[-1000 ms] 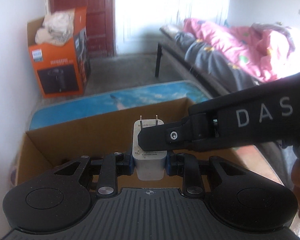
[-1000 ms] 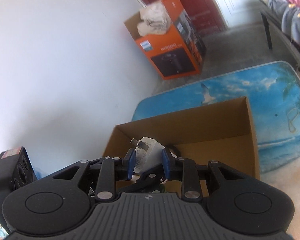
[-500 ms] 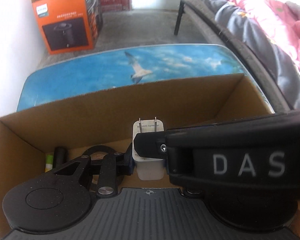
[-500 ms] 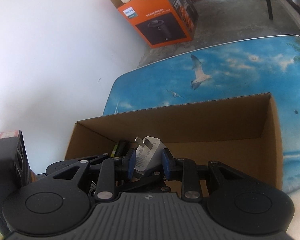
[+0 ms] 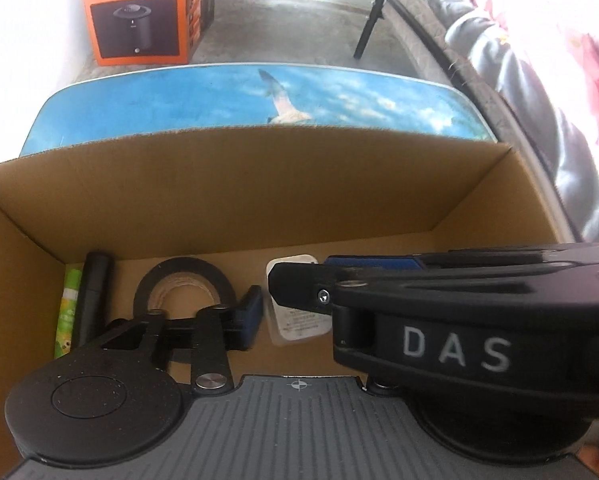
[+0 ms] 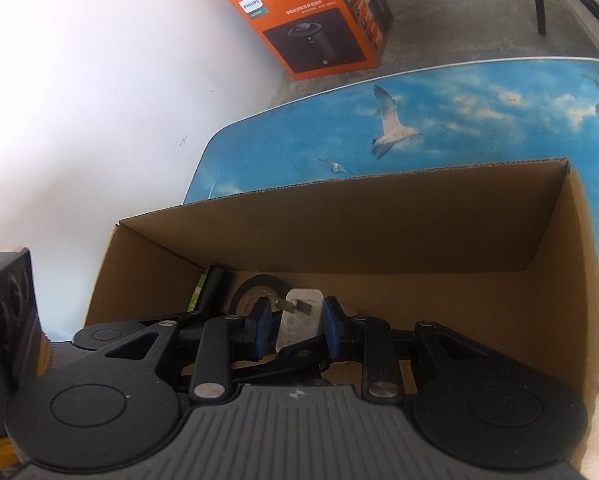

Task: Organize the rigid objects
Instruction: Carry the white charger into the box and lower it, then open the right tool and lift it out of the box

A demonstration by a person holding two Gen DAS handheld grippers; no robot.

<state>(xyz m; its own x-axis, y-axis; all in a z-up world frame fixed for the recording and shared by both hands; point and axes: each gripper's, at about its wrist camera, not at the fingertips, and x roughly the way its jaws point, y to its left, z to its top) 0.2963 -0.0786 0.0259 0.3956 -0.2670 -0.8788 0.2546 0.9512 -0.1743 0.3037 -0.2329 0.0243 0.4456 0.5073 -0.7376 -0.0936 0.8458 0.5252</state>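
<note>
Between my right gripper's (image 6: 295,322) pads sits the white charger (image 6: 299,320), pinched, prongs pointing left. My left gripper's (image 5: 295,316) jaws have just been opening; they stand apart, the blue pad (image 5: 249,316) clear of the charger between them. Just left of my jaws lie a tape roll (image 5: 183,284), a black tube (image 5: 93,292) and a green stick (image 5: 67,312), all inside the cardboard box (image 5: 259,184). Beyond lies the blue table (image 6: 459,120).

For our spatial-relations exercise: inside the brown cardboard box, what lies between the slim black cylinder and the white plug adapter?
A black roll of tape, plus the left gripper's blue-padded finger, its jaws having just been opening off the adapter: left wrist view.
</note>
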